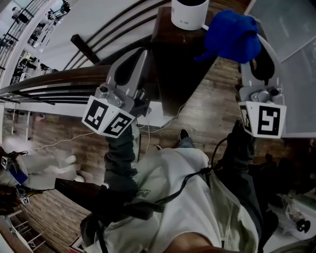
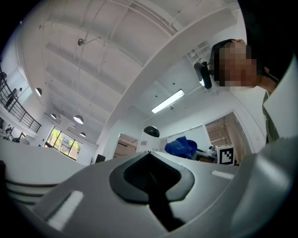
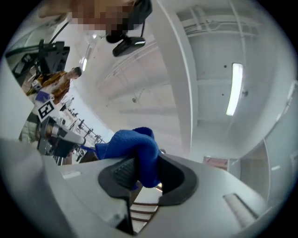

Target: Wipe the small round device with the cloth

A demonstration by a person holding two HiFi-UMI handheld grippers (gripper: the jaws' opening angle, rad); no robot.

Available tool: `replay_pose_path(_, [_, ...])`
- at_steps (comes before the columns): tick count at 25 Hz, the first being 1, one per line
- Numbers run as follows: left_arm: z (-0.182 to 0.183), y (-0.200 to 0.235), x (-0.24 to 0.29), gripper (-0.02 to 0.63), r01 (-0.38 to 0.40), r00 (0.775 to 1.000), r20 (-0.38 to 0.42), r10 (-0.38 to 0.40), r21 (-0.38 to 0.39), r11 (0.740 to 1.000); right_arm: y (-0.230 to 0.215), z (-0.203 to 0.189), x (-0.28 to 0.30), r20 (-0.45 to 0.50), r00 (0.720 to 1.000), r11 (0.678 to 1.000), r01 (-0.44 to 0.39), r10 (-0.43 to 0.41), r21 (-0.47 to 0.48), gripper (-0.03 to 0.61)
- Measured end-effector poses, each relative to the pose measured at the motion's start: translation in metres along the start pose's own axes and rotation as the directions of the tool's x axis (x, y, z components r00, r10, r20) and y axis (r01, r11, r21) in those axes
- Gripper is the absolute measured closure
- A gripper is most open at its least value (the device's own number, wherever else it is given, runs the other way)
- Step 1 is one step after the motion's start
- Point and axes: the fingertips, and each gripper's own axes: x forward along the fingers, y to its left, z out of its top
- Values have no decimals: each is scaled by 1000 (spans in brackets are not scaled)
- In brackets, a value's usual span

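Dark wooden tabletop [image 1: 170,64] bears the small round device [image 1: 189,14] at its far end. Right gripper [image 1: 254,59] is clamped on the bunched blue cloth [image 1: 232,37], just beside the device; left gripper [image 1: 129,74] is closed on nothing, near the table edge. Judgement: lay a loose fold on the white casing and press lightly so the device does not slide.

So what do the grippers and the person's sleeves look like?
The left gripper and right gripper both have smooth grey shells with a dark recess, and each carries a white marker cube printed with black squares. The sleeves are dark grey-green.
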Motion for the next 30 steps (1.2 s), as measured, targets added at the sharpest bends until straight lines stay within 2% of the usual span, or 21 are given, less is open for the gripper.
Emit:
replay_pose_path(3, [-2,2,-10,611,-14,1000,-4,14,-12,1000,7,-12,-34,-8,1000,993,20,-20,114,474])
replay_pose_path(8, [-16,0,-24,611,-25,999,-35,24,-52,998,54,-33,-69,-89,996,989,-12,26,146,474])
replay_pose_path(12, [-29,-4,-30,611,-31,998,-58,26,-90,995,80,-47,-85,-129,990,976,-23,52,217,474])
replay_pose_path(15, [-36,-9,-38,611,-32,997,-75,23,-108,994,94,-54,-94,-165,984,970,-19,61,243,474])
replay_pose_path(21, [-56,-13,-47,611,-31,992,-124,13,-142,989,109,-61,-101,-172,983,963,-8,56,269,474])
replay_pose_path(30, [-70,-25,-44,611,-2,988,-155,-25,-174,985,116,-68,-117,-210,976,961,0,60,277,474])
